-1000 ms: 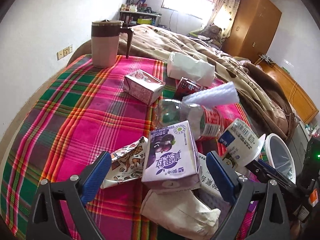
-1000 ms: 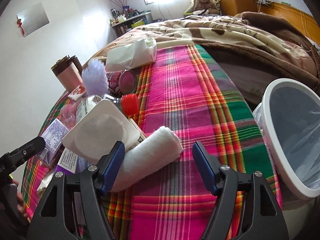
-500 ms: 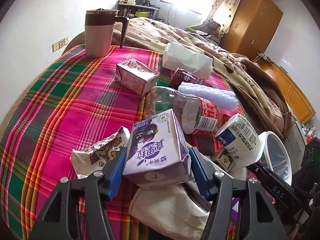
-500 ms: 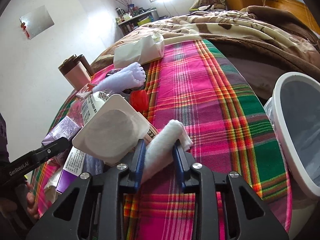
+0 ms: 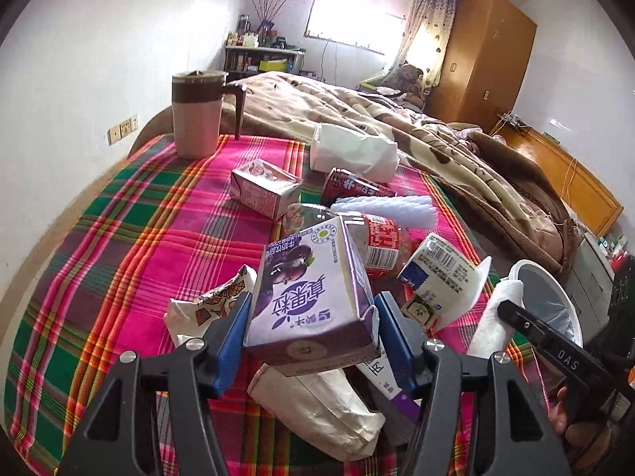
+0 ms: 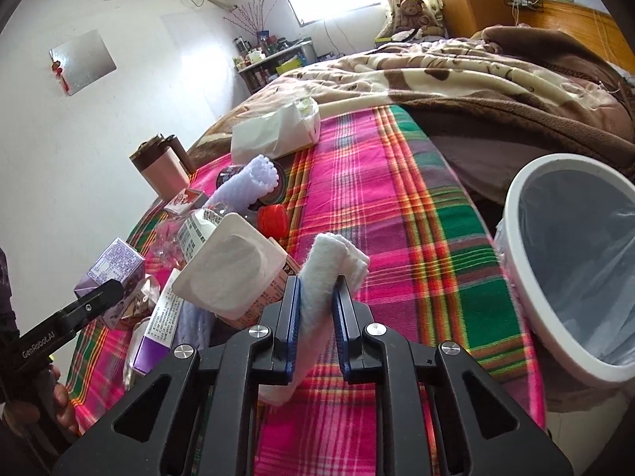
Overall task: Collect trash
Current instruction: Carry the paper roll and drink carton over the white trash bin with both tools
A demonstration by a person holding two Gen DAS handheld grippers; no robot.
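A: Now that both pairs of jaws have just been closing, what does each one hold?

B: The left gripper [image 5: 311,317] pinches the purple carton [image 5: 313,293] between its blue pads, one pad on each side wall. A second ago the jaws stood spread with the carton lying loose between them. In the left view it now sits tipped up above the crumpled wrapper [image 5: 206,309] and the beige paper bag [image 5: 317,404].

A: And the other hand?

B: The right gripper [image 6: 315,309] has its fingers pressed nearly together on the white cloth roll [image 6: 323,273], squeezing it flat where the pads bite. A second ago that roll lay on the plaid bedspread [image 6: 397,206] between wide-open jaws; now its free end sticks up and forward, off the cloth.

A: So what does that mean for the job?

B: Both grasps look made and both pieces appear lifted clear of the pile. The white bin [image 6: 528,285] with its liner stands just off the bed's edge on the right, open and near. The likely next step is carrying each piece over its rim. The bottle [image 5: 377,238], the yoghurt cup [image 5: 440,277], the pink carton [image 5: 264,192] and the can [image 5: 353,186] are still lying on the bedspread, so most of the trash remains.
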